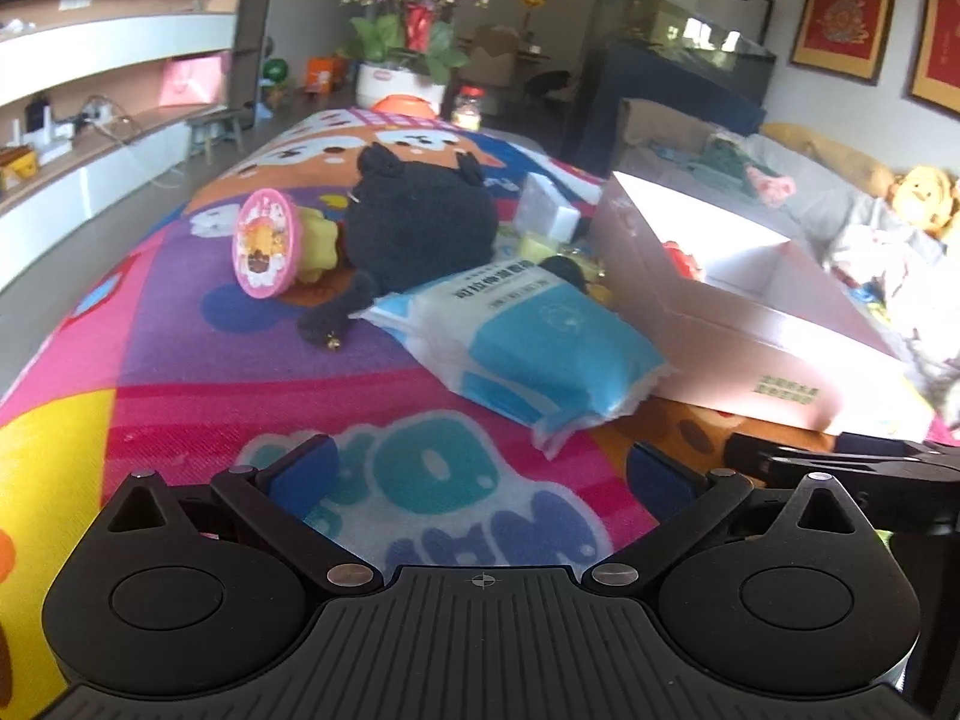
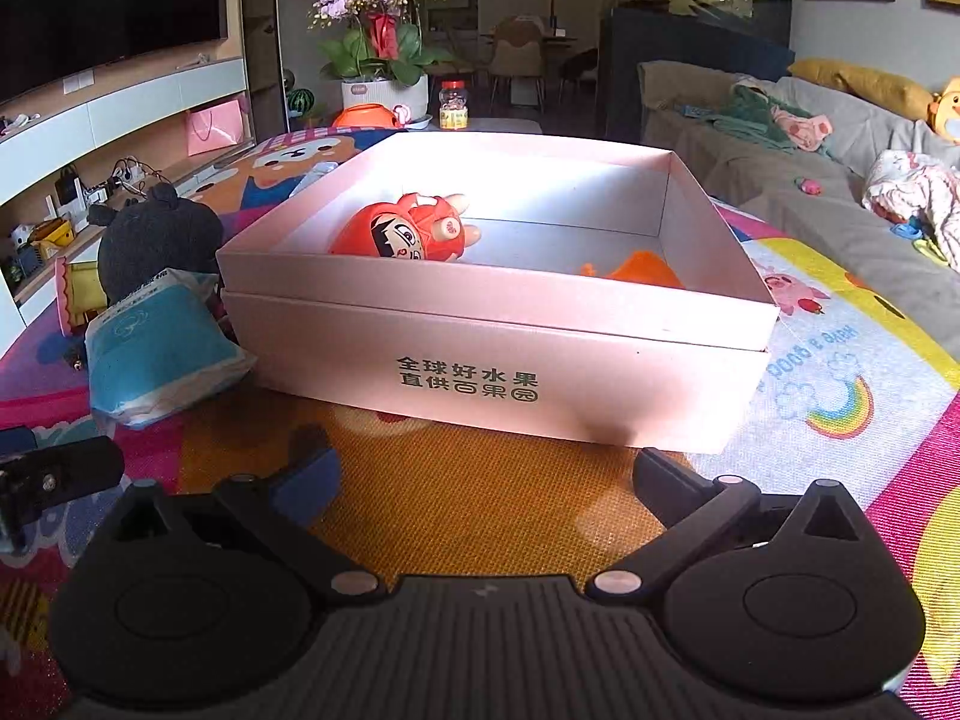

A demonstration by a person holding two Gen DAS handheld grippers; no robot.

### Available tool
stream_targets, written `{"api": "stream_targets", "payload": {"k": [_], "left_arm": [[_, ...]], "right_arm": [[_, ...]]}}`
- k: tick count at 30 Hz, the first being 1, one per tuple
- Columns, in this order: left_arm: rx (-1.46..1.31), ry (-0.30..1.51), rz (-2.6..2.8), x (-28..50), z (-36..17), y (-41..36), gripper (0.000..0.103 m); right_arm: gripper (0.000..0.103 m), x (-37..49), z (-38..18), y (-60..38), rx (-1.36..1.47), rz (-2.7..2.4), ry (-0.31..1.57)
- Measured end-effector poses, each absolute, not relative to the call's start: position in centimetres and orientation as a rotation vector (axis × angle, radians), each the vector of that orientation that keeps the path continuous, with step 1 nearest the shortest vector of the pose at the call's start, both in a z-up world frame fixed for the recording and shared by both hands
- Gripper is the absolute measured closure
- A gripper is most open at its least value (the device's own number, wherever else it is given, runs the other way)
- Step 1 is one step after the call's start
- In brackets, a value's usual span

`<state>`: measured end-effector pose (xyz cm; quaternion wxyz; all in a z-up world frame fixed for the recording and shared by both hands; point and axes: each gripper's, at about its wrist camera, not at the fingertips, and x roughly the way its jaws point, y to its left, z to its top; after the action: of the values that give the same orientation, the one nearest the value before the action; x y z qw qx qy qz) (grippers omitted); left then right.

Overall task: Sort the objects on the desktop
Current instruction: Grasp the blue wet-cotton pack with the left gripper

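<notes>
Both grippers hang low over the colourful cartoon mat (image 1: 180, 360) with nothing in them. The left gripper (image 1: 480, 468) has its blue-padded fingers spread wide and points at the loose pile. The right gripper (image 2: 480, 474) is just as wide open and faces the near wall of the pink box (image 2: 492, 360). That split suggests a division of labour, with one side picking and the other tending the container, though this is a reading of the poses, not something shown.

The box stands open-topped at the right of the pile, seemingly so things can be dropped in from above. It already holds a red round-headed doll (image 2: 402, 231) lying on its side and an orange item (image 2: 639, 269) near the front wall (too hidden by the wall to name).

Still outside, just left of the box, lie the things to sort. A blue and white soft pack (image 1: 528, 336) has its corner touching the box's near end. A black plush toy (image 1: 420, 222) lies behind it, and a pink round disc (image 1: 267, 246) stands on edge against a yellow piece. A pale translucent block (image 1: 546, 204) sits further back. The soft pack is nearest the left gripper and lies flat, so it looks the easiest next grab.

The box front carries two printed lines: 全球好水果 and 直供百果园, a fruit retailer's slogan. The pack bears Chinese print that is too blurred and tilted to read reliably. The mat shows upside-down words, apparently "have a good", beside a rainbow (image 2: 840, 414).
</notes>
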<state>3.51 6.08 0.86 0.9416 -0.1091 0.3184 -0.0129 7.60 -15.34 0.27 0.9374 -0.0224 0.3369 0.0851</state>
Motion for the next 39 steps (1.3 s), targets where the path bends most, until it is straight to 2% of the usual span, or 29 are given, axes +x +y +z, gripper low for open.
{"api": "stream_targets", "payload": {"k": [7, 22, 35, 39], "left_arm": [[-0.136, 0.690, -0.005, 3.9, 0.9, 4.6, 0.000], [-0.201, 0.660, -0.019, 3.4, 1.0, 5.6, 0.000], [-0.120, 0.693, -0.054, 3.5, 1.4, 4.7, 0.000], [-0.176, 0.680, -0.112, 4.2, 2.8, 5.0, 0.000]], "right_arm": [[0.000, 7.7, 0.3, -15.2, -0.043, 0.174, 0.689], [0.000, 7.7, 0.2, -15.2, -0.043, 0.172, 0.688], [0.000, 8.0, 0.3, -15.4, -0.045, 0.173, 0.691], [0.000, 7.8, 1.0, -17.1, -0.023, 0.255, 0.750]]}}
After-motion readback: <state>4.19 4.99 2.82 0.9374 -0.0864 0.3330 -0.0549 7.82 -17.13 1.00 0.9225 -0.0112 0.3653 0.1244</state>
